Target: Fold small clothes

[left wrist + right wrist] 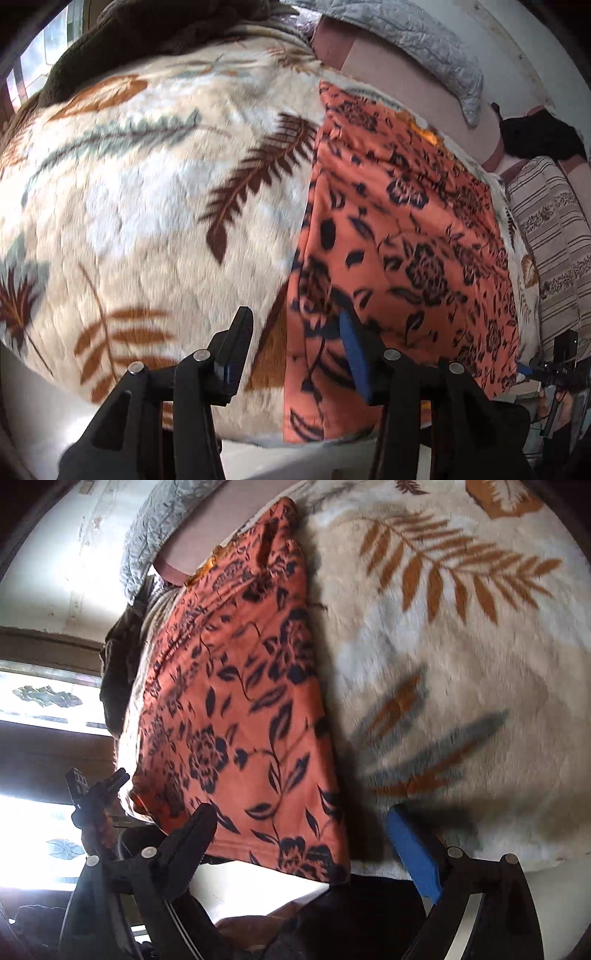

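An orange garment [399,229] with a dark flower print lies flat and folded on a cream leaf-patterned blanket [140,192]. My left gripper [293,325] stands open above the garment's near left edge, its blue-padded finger over the cloth and the other over the blanket. In the right wrist view the garment [236,709] fills the left half. My right gripper [301,819] is wide open, straddling the garment's near right corner, with no cloth pinched. The far side of each view shows the other gripper: the right one [561,358] and the left one [94,794].
A grey quilted pillow [424,40] and a pink headboard cushion [406,88] lie at the far end. A dark brown blanket [122,40] is heaped at the back left, and a striped cushion [554,229] lies right of the garment. The bed edge [258,882] runs just below the grippers.
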`<act>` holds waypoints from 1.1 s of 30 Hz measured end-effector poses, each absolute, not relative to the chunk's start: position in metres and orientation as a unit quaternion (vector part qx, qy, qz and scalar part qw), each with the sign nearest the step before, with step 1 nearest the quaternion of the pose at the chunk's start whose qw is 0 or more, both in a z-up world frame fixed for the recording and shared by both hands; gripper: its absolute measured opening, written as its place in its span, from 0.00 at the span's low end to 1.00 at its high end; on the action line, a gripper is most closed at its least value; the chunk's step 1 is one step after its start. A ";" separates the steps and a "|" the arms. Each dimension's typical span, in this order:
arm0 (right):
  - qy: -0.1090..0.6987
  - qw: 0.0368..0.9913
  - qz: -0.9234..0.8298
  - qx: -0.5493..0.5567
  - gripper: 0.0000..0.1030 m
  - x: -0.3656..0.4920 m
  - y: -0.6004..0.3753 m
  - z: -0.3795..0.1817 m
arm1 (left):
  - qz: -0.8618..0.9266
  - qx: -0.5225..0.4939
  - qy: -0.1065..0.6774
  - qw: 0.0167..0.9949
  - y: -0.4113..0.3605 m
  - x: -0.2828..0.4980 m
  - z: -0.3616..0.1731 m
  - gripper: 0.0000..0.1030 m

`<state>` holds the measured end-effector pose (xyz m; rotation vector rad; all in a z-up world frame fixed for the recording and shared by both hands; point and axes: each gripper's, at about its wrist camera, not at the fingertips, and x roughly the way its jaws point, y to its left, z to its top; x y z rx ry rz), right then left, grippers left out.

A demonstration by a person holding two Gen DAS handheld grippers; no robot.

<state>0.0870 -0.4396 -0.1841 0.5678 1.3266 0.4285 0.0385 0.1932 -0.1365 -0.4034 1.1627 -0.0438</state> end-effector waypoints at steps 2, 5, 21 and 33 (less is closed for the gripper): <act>0.604 0.722 0.192 0.277 0.86 0.081 -0.439 -0.196 | -0.032 -0.188 0.571 0.798 0.182 0.024 -0.149 0.49; 0.592 0.721 0.216 0.289 0.53 0.075 -0.434 -0.189 | -0.028 -0.193 0.565 0.802 0.175 0.010 -0.152 0.55; 0.619 0.708 0.195 0.278 0.09 0.073 -0.432 -0.206 | -0.031 -0.130 0.557 0.819 0.167 0.012 -0.148 0.07; 0.615 0.692 0.204 0.318 0.07 0.083 -0.446 -0.215 | -0.054 -0.141 0.558 0.816 0.165 0.018 -0.154 0.06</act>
